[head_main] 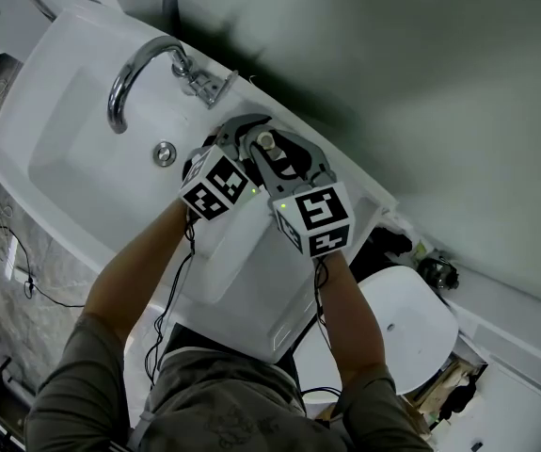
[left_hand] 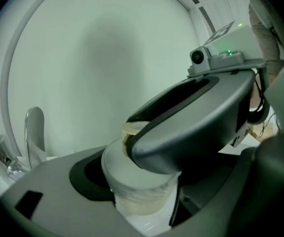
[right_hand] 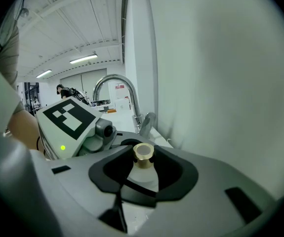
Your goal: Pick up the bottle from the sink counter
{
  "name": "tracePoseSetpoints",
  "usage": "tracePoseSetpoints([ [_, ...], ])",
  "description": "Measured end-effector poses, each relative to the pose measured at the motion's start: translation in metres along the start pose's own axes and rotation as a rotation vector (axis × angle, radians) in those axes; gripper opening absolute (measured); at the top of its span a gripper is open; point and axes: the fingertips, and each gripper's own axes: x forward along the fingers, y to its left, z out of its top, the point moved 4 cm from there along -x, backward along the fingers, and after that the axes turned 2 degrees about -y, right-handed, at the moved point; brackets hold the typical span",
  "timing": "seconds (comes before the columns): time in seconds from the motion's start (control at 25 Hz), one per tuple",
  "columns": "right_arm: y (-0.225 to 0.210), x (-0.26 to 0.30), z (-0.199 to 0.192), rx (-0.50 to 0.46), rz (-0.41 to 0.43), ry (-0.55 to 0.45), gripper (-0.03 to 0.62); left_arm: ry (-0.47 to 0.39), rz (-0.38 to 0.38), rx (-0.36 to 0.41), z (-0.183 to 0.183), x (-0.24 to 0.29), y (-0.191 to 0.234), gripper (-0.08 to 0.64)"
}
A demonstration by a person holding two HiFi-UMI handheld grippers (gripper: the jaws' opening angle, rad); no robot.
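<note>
A small pale bottle with a gold cap [head_main: 265,142] stands on the white sink counter [head_main: 242,271] by the wall. Both grippers meet at it. My right gripper [right_hand: 142,168] has its curved jaws ringed round the bottle's neck [right_hand: 143,154], and dark gaps show on both sides of the cap. From the left gripper view, the bottle's translucent body [left_hand: 139,194] sits between the jaws of my left gripper [left_hand: 146,204]. It lies close against the left pad, while the right gripper's jaw [left_hand: 196,127] crosses over its top and hides much of the contact.
A chrome faucet [head_main: 143,69] arches over the basin [head_main: 63,149] with its drain [head_main: 164,153], left of the bottle. The grey wall runs close behind. A white round seat [head_main: 406,323] stands at the lower right, and cables [head_main: 7,252] lie on the floor at the left.
</note>
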Motion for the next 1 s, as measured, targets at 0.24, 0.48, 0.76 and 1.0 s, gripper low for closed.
tracePoseSetpoints([
  [0.24,0.011,-0.032,0.036,-0.040,-0.006,-0.022,0.137,-0.006,0.033,0.088,0.043,-0.023,-0.010,0.342],
  [0.48,0.036,-0.074,0.089,-0.084,-0.003,-0.060,0.137,-0.025,0.060,0.109,0.098,-0.065,-0.026,0.342],
  [0.76,0.074,-0.129,0.153,-0.151,0.005,-0.125,0.138,-0.064,0.101,0.130,0.168,-0.123,-0.050,0.342],
  [1.0,0.113,-0.174,0.194,-0.199,0.019,-0.182,0.138,-0.072,0.142,0.137,0.210,-0.174,-0.077,0.342],
])
